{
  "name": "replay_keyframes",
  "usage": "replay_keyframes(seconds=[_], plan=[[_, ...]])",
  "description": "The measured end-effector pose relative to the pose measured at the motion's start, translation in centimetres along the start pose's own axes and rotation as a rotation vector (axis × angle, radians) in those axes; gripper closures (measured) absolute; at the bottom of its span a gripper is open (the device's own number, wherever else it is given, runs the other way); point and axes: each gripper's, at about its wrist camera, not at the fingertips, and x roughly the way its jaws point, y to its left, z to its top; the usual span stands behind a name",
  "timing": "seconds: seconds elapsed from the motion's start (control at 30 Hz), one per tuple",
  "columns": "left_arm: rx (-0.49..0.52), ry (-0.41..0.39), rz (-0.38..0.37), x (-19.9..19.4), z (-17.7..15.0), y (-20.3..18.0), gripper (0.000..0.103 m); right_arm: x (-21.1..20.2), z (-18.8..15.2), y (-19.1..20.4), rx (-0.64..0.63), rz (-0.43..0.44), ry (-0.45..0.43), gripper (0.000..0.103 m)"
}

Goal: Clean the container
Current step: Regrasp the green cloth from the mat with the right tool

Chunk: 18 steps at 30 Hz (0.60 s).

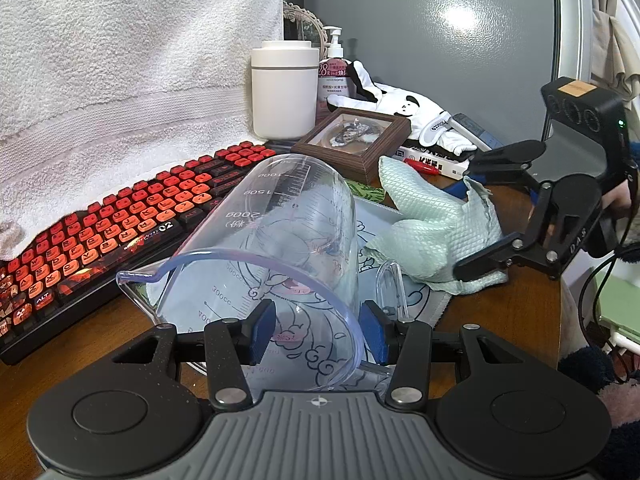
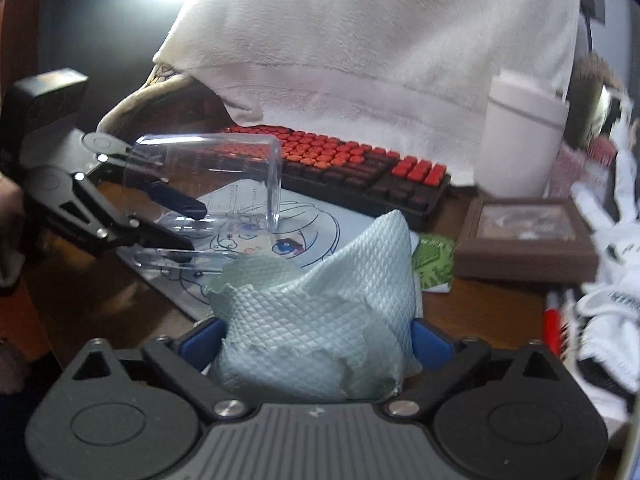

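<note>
A clear plastic measuring cup [image 1: 280, 232] lies tilted on its side, mouth toward the left wrist camera, above an illustrated mat [image 1: 420, 300]. My left gripper [image 1: 319, 334] is shut on the cup's rim wall, with one finger inside and one outside. In the right wrist view the cup [image 2: 208, 168] and left gripper [image 2: 188, 226] appear at the left. A crumpled pale green cloth [image 1: 440, 224] rests on the mat beside the cup's handle. My right gripper [image 1: 466, 220] straddles the cloth [image 2: 320, 312] with its jaws wide; the blue pads [image 2: 430, 344] flank it.
A red and black keyboard [image 1: 120, 224] lies behind the cup under a hanging white towel [image 1: 120, 60]. A white canister [image 1: 284, 88], pump bottle [image 1: 334, 76], wooden frame [image 1: 356, 136], white gloves [image 1: 420, 116] and books crowd the back. The table edge [image 1: 560, 312] runs down the right.
</note>
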Motion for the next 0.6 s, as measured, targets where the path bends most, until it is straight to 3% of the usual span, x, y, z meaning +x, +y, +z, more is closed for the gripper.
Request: replay_keyframes(seconds=[0.1, 0.37, 0.5, 0.6], plan=[[-0.001, 0.0, 0.0, 0.0, 0.0, 0.0, 0.056, 0.0, 0.0, -0.4, 0.024, 0.022, -0.005, 0.02], [-0.001, 0.0, 0.0, 0.0, 0.0, 0.1, 0.056, -1.2, 0.0, -0.6, 0.029, -0.006, -0.061, 0.067], [0.0, 0.0, 0.0, 0.0, 0.0, 0.0, 0.056, -2.6, 0.3, -0.8, 0.068, -0.043, -0.156, 0.073], [0.0, 0.0, 0.001, 0.1, 0.0, 0.1, 0.056, -3.7, 1.0, -1.2, 0.151, -0.004, -0.259, 0.073]])
